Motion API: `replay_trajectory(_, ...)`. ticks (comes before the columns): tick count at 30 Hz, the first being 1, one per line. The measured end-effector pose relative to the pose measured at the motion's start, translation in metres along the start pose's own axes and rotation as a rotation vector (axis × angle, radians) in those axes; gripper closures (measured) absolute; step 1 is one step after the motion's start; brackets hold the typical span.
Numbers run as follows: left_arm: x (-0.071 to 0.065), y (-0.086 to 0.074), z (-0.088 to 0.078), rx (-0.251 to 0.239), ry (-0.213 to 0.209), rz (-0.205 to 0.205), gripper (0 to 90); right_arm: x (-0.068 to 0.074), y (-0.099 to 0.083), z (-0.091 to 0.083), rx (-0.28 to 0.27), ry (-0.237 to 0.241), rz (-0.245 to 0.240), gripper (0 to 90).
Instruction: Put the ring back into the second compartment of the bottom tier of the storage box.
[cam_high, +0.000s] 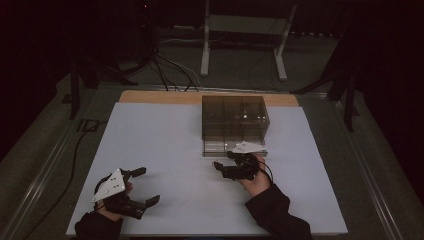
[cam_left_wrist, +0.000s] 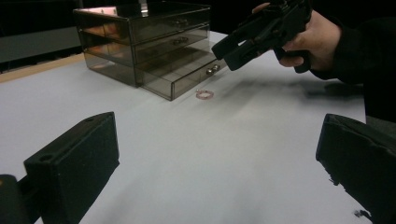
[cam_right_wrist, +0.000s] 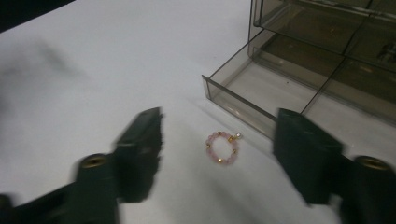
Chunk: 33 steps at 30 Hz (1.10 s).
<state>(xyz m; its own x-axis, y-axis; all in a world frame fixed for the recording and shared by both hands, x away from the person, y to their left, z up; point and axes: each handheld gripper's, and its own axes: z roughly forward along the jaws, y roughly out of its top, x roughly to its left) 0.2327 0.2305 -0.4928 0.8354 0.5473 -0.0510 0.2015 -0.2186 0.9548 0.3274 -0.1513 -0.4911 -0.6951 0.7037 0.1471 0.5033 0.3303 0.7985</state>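
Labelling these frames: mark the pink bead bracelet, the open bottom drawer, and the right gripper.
pink bead bracelet (cam_right_wrist: 222, 148): right gripper view, on its bead loop.
open bottom drawer (cam_right_wrist: 236, 106): right gripper view, on its front wall.
right gripper (cam_left_wrist: 223, 55): left gripper view, midway between its fingertips.

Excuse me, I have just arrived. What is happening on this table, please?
A person holds a gripper in each hand at a white table. The right gripper is open and hangs over a small pink bead ring, which lies on the table just in front of a smoky drawer box. The box's bottom drawer is pulled out. The ring is not gripped. The left gripper, also open, is near the person and holds nothing.
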Motion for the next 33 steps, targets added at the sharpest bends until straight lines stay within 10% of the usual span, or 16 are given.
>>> replay_trajectory(13,0.000,0.000,0.000,0.000,-0.003,-0.002,0.4,-0.001,-0.002,0.007,0.070,-0.061,0.037,59.9)
replay_trajectory(33,0.000,0.000,0.000,0.002,-0.006,-0.001,0.4,-0.001,-0.004,0.025,0.118,-0.077,0.038,67.9)
